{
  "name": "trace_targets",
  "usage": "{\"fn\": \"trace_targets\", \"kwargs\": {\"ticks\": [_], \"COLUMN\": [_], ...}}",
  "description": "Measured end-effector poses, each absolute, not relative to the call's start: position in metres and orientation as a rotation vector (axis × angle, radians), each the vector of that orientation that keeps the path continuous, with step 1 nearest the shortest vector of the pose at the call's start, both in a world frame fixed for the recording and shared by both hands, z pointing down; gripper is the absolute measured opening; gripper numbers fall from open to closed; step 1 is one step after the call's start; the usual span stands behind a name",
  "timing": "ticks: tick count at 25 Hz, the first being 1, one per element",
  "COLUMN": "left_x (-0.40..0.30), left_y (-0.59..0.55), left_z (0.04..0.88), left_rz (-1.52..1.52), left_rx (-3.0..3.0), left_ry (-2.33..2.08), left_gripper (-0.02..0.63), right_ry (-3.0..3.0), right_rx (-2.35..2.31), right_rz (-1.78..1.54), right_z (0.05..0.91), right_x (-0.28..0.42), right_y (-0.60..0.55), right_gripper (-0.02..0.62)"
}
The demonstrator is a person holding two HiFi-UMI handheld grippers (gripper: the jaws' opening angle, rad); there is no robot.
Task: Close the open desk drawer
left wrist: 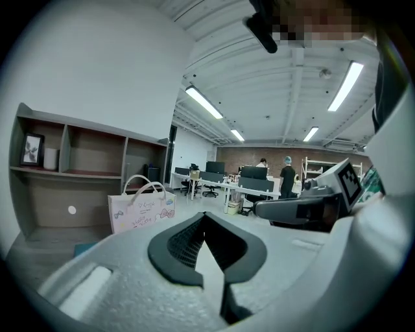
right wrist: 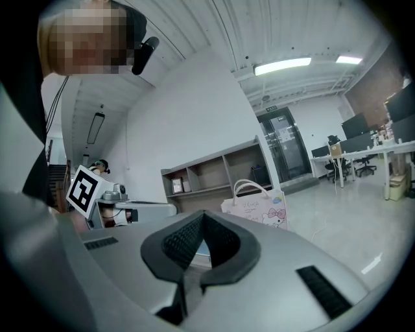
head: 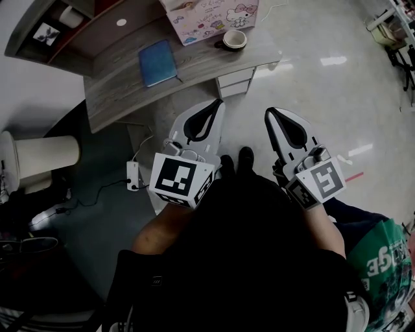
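A grey wooden desk [head: 123, 87] stands ahead of me. Under its right end sit white drawers [head: 235, 80], whose fronts jut a little past the desk's edge. My left gripper [head: 218, 104] is shut and empty, its tip a short way before the drawers. To its right, my right gripper [head: 270, 112] is also shut and empty, above bare floor. In the left gripper view the shut jaws [left wrist: 206, 215] point over the desk, with the right gripper's body [left wrist: 311, 206] beside them. The right gripper view shows its own shut jaws [right wrist: 202, 214].
On the desk lie a blue notebook [head: 156, 62], a pink cartoon bag [head: 211, 19] and a cup [head: 234, 39]. A shelf unit [head: 45, 29] rises behind the desk. A power strip [head: 133, 175] with cables lies on the floor at left. My feet [head: 236, 161] stand between the grippers.
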State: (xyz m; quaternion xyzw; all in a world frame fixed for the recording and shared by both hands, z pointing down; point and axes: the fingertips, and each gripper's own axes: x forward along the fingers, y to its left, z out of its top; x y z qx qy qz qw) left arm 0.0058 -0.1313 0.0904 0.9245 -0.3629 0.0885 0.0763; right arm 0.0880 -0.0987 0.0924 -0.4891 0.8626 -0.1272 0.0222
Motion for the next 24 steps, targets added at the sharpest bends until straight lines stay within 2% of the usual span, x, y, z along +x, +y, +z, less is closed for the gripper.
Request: {"fn": "trace_targets", "kwargs": {"ticks": [24], "left_x": [0.003], "left_y": [-0.130], "left_z": [0.077], "left_rz": [0.253], "left_rx": [2.787], "left_ry": [-1.079], "left_gripper": [0.006], "right_ry": [2.670], "right_rx": [-1.491], "right_rz": [-0.398], "right_z": [0.081], "right_x": [0.077], "right_y": [-0.103], "right_gripper": [0.012]}}
